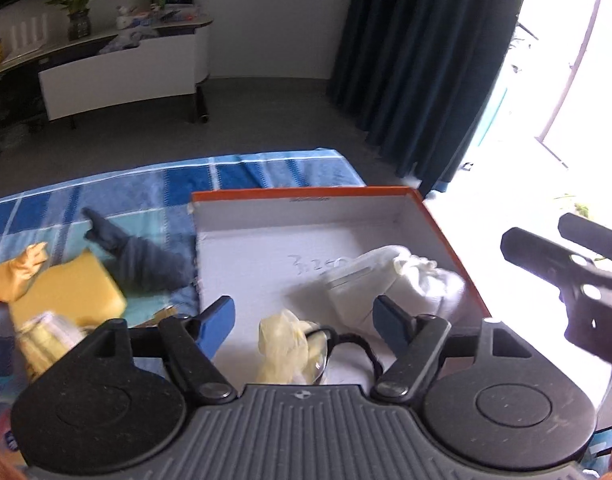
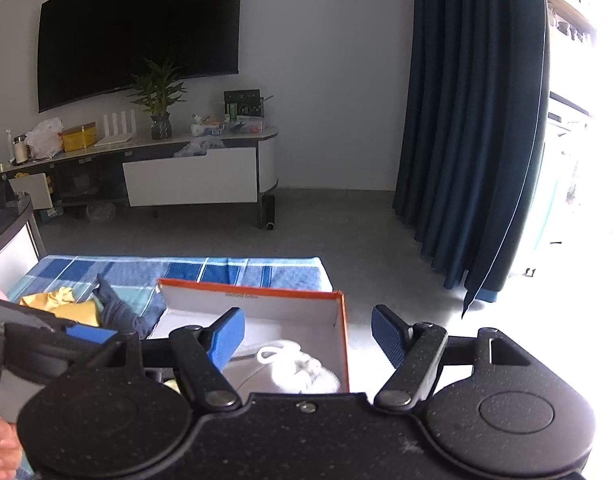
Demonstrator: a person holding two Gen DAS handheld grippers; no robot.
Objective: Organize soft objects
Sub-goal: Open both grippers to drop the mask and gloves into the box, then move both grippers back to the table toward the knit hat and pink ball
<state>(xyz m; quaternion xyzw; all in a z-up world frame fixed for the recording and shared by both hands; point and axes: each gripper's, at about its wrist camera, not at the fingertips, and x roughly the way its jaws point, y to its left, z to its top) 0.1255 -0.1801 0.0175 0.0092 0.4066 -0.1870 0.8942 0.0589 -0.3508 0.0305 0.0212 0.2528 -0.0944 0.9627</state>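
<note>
An orange-rimmed cardboard box (image 1: 438, 220) stands on a blue checked cloth (image 1: 145, 184). Inside it lie a white cloth bundle (image 1: 418, 276), a pale yellow glove (image 1: 281, 344) and dark-framed glasses (image 1: 346, 340). My left gripper (image 1: 303, 322) is open and empty, held above the box's near part over the glove. Left of the box lie a dark grey sock (image 1: 141, 252), a yellow sponge (image 1: 69, 292) and an orange-yellow glove (image 1: 17, 268). My right gripper (image 2: 306, 334) is open and empty above the box's (image 2: 342, 320) right side; the white bundle (image 2: 301, 368) shows below it.
A white TV cabinet (image 2: 193, 176) with a plant (image 2: 159, 96) stands at the far wall under a black screen. A dark blue curtain (image 2: 474, 120) hangs at the right by a bright window. Grey floor lies beyond the cloth. The right gripper's body (image 1: 566, 272) shows at the right edge.
</note>
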